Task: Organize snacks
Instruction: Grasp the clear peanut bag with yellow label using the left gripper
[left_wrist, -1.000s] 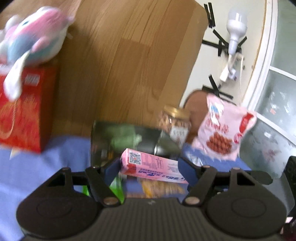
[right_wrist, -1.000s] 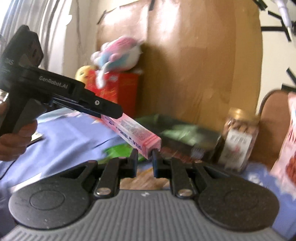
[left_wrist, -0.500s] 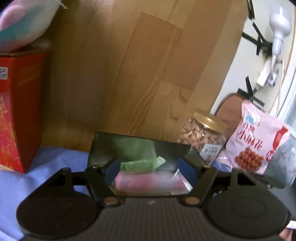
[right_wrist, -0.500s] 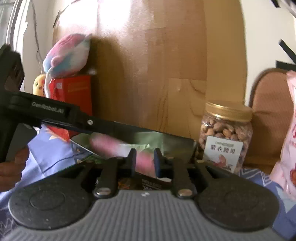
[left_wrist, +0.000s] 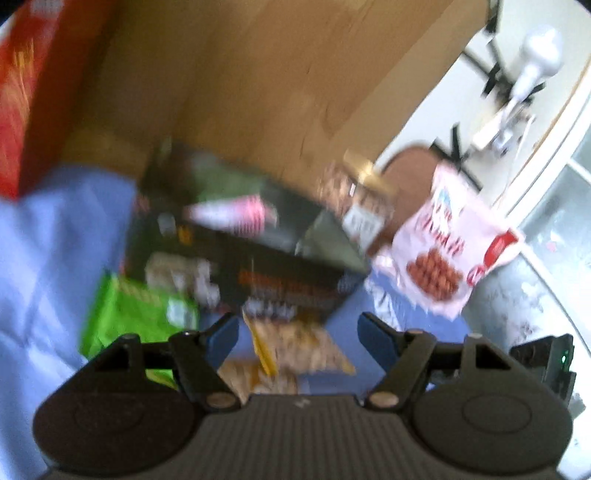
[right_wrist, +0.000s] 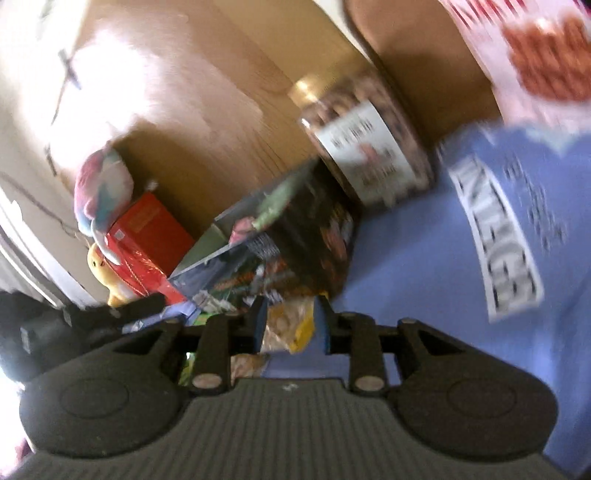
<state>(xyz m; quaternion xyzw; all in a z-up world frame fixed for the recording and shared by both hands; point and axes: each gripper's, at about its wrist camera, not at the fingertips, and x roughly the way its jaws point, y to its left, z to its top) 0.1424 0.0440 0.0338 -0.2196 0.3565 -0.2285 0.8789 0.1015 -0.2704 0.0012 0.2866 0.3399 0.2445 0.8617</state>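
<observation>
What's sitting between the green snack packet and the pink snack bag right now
In the left wrist view, a yellow snack packet lies on the blue cloth between the green packet and pink bag.

Motion blur smears both views: the jar (right_wrist: 369, 147) label is unreadable, the red box (left_wrist: 26, 92) is cut by the left edge, the box (left_wrist: 240, 251) contents indistinct

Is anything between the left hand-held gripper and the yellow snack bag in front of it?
Nothing visible. The left hand-held gripper is open, and the yellow snack bag lies on the blue cloth straight ahead between its fingers, though the picture is blurred.
</observation>
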